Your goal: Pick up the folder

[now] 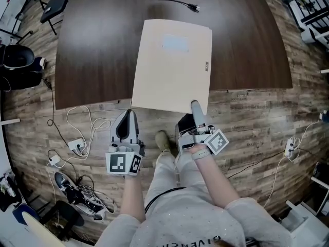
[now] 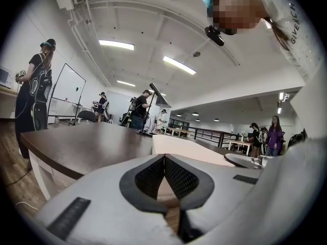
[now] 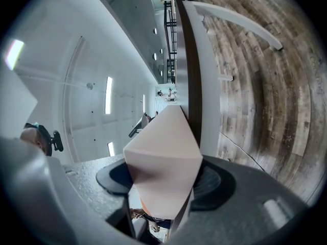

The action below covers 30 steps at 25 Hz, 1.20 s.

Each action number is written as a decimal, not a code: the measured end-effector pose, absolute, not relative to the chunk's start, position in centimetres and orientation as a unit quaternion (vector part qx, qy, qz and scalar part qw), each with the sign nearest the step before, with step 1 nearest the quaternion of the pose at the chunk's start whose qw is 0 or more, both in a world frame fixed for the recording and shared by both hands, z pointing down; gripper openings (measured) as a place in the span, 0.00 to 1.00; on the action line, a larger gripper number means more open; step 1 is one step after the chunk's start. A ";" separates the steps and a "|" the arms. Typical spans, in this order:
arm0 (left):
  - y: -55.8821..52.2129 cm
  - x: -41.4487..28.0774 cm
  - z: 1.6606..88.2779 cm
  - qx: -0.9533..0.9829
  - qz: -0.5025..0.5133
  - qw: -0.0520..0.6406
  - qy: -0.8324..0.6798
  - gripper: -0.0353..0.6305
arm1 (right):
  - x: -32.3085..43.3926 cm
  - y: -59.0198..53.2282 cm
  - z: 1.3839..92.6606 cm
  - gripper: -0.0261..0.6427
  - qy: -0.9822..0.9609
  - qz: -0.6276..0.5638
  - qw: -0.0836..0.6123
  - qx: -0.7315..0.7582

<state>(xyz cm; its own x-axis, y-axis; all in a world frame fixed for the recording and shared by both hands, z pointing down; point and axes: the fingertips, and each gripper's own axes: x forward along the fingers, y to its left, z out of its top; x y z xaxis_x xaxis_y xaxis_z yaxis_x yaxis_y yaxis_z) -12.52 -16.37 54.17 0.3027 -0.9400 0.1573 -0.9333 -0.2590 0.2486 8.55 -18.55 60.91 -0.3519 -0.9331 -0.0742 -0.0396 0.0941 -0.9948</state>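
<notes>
A beige folder [image 1: 172, 66] lies flat on the dark brown table [image 1: 97, 45], and its near end hangs over the table's front edge. My right gripper [image 1: 197, 107] is shut on the folder's near right corner. In the right gripper view the folder [image 3: 163, 157] fills the gap between the dark pads, at my right gripper [image 3: 162, 182]. My left gripper [image 1: 126, 118] hovers just under the folder's near left corner, shut and holding nothing. The left gripper view shows my left gripper [image 2: 164, 157] with its tips together and the folder [image 2: 184, 147] beyond them.
A black power cord [image 1: 175, 1] lies at the table's far side. Cables and a power strip [image 1: 77, 145] trail over the wood floor to the left, with shoes [image 1: 77, 192] below them. A chair [image 1: 54, 6] stands at the far left. People [image 2: 33, 86] stand in the room.
</notes>
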 end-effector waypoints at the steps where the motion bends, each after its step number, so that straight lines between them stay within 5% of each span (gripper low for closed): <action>1: -16.4 -12.7 54.1 0.792 -0.011 0.147 -0.592 0.05 | 8.7 -18.6 60.9 0.48 0.615 -0.544 0.411 -0.395; 19: -17.0 -14.3 54.7 0.784 -0.010 0.164 -0.599 0.05 | 7.1 -20.5 60.7 0.53 0.606 -0.547 0.412 -0.404; 30: -17.1 -14.6 54.1 0.783 -0.018 0.157 -0.602 0.05 | 7.3 -20.5 60.4 0.45 0.610 -0.557 0.393 -0.405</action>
